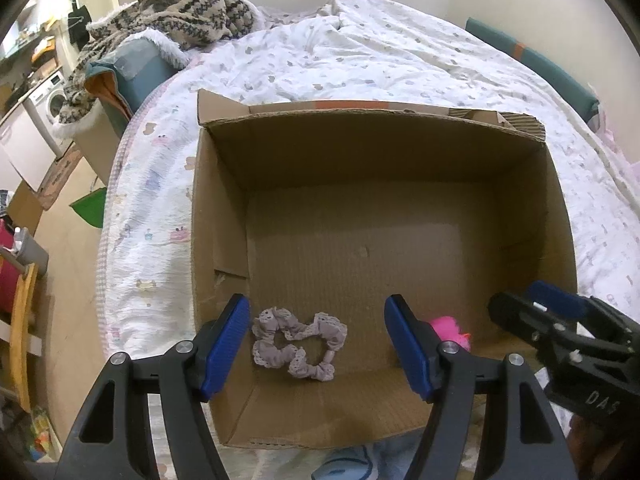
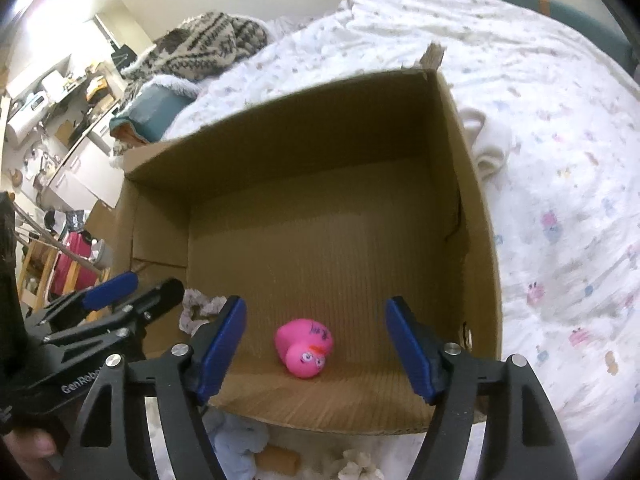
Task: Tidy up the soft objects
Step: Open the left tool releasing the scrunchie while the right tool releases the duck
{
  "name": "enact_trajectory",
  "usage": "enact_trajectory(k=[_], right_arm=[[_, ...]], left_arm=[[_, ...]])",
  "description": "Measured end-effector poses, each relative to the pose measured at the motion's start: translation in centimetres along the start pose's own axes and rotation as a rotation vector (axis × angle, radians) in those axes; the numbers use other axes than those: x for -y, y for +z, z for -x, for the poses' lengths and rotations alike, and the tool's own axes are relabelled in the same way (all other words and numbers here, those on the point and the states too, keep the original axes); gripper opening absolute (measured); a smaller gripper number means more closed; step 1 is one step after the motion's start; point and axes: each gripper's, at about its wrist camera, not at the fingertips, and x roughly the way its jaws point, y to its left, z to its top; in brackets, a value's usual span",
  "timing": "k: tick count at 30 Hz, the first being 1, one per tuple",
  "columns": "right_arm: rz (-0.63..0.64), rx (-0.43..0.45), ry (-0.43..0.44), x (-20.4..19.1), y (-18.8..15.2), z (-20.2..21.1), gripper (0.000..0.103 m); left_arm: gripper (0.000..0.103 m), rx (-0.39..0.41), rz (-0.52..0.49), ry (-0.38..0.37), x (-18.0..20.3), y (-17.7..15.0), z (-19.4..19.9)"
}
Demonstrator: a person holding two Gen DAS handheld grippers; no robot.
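With both sets of jaws wide and empty, I have the scrunchie [image 1: 298, 344] and pink duck [image 2: 305, 347] boxed [image 1: 420, 152]; the blue cloth [image 2: 236, 446] at 6 o'clock remains.

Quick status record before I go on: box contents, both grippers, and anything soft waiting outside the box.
container: cardboard box on the bed, open top
in box, left side: grey scrunchie
in box, right side: pink rubber duck
left gripper: open, empty, above the scrunchie
right gripper: open, empty, above the duck
outside, near edge: light blue soft item; small brown item, identity unclear
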Motion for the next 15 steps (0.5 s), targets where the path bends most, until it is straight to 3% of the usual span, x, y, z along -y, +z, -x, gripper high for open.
enact_trajectory(k=[15], right_arm=[[-0.077,0.004,0.019,1.3,-0.2,1.2,0.076]], left_arm=[[0.067,0.009,0.033,-0.001,-1.3,-0.7,2.3]])
